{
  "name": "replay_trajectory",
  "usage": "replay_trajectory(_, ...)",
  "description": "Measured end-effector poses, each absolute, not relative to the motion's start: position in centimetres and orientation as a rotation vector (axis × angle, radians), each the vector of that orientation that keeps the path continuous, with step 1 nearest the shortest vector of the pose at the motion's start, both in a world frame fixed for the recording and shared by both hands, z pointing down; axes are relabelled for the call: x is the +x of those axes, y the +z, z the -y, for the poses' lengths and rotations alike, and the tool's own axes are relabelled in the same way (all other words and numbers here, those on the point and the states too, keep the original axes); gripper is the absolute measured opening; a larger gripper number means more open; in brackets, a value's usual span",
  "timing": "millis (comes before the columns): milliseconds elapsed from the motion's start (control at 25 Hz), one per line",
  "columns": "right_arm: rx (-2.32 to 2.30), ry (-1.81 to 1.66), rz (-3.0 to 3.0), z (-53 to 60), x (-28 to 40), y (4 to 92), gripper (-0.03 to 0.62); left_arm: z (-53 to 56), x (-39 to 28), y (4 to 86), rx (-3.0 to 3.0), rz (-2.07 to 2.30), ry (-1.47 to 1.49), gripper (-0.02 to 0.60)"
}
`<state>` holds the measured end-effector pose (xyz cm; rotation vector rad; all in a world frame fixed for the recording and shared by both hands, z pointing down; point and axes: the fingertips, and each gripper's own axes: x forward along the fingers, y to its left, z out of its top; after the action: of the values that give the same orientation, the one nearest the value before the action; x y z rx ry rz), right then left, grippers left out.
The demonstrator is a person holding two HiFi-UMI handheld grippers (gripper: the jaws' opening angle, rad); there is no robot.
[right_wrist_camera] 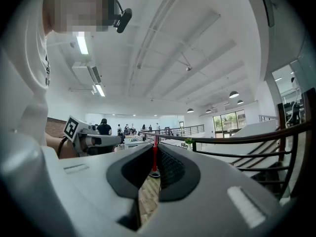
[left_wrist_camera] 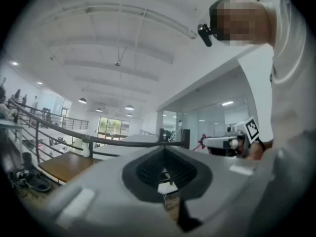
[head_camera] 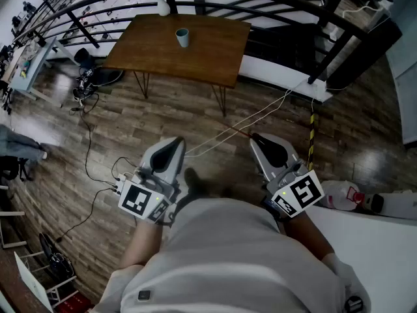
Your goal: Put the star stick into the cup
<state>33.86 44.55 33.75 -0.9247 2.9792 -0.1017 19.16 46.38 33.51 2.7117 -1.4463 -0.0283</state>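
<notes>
The right gripper (head_camera: 257, 138) was clamped on the star stick (right_wrist_camera: 155, 154), ready for carrying. The left gripper (head_camera: 174, 143) was closed and empty. The cup (head_camera: 182, 38) stood on the surface (head_camera: 215, 54), well apart from both, so an approach appeared to be required first.

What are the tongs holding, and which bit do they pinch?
The right tongs pinch the red star stick by its thin shaft; the star end pokes out in front. The left tongs hold nothing.
</notes>
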Motion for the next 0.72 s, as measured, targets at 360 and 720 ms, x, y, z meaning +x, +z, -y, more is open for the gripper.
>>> replay_trajectory(360, -0.912, -0.123, -2.990, -43.5, 31.3, 34.2, 0.023, -45.6, 16.4, 34.2, 2.686, 1.455, -0.037, 0.002)
replay_trajectory(720, -0.864, -0.133, -3.025, -40.8, 25.9, 34.7, 0.023, -43.2, 11.1, 35.1, 2.662, 1.452, -0.038, 0.002)
